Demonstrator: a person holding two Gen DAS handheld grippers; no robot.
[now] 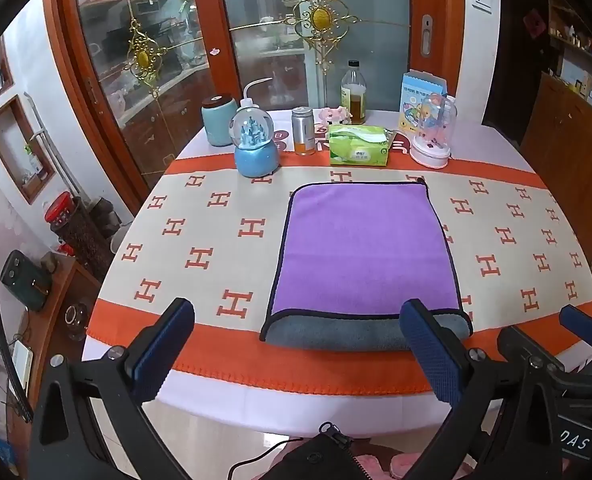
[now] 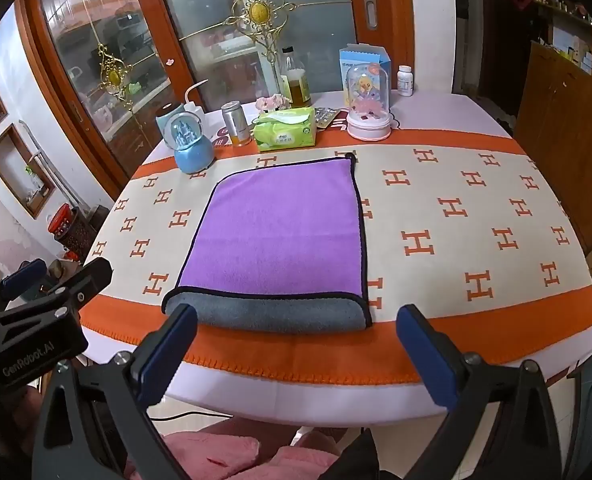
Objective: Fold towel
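Observation:
A purple towel with a dark edge lies folded flat on the table; its grey underside shows as a rolled fold along the near edge. It also shows in the right wrist view. My left gripper is open and empty, held just in front of the towel's near edge, above the table's front. My right gripper is open and empty, also just short of the near fold. The right gripper shows at the right edge of the left wrist view, the left gripper at the left edge of the right wrist view.
The table wears a cream cloth with orange H marks and orange borders. Along the far edge stand a snow globe, a metal can, a green tissue pack, a bottle, a domed toy and a teal jar.

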